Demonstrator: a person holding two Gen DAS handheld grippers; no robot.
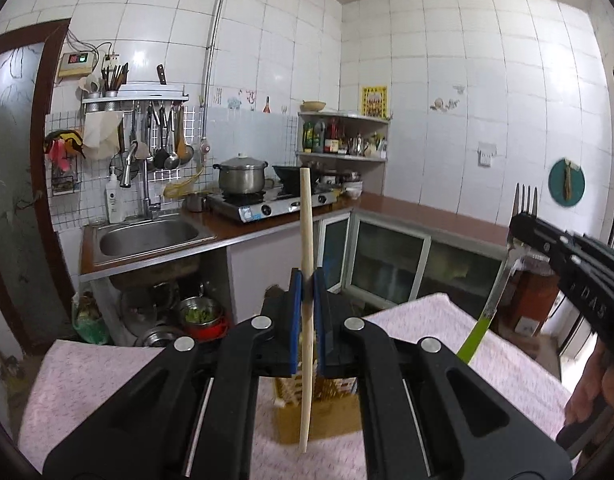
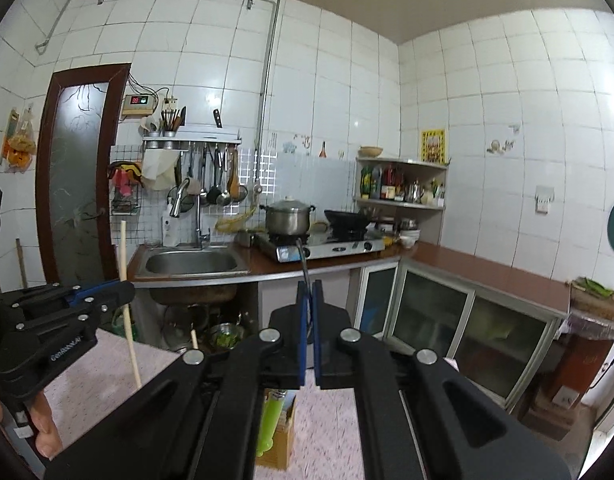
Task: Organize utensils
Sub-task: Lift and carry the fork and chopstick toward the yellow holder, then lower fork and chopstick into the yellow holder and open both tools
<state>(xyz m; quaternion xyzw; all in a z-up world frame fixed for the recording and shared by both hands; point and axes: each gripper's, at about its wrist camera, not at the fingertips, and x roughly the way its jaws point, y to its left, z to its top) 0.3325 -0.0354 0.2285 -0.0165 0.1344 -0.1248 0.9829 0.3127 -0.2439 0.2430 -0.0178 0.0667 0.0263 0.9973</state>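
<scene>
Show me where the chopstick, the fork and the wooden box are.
chopstick (image 1: pixel 307 216), left wrist view, upper shaft above the jaws.
fork (image 1: pixel 525 198), left wrist view, tines.
wooden box (image 1: pixel 327 416), left wrist view, front wall.

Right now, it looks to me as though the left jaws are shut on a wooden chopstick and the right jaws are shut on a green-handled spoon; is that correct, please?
Not quite: the right gripper holds a green-handled fork, not a spoon; the left wrist view shows its tines. The left gripper does hold the wooden chopstick.

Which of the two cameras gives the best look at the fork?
The left wrist view: the fork appears side-on, tines up, green handle below, clamped in the right gripper. The right wrist view shows it only edge-on between its own pads, handle beneath.
</scene>
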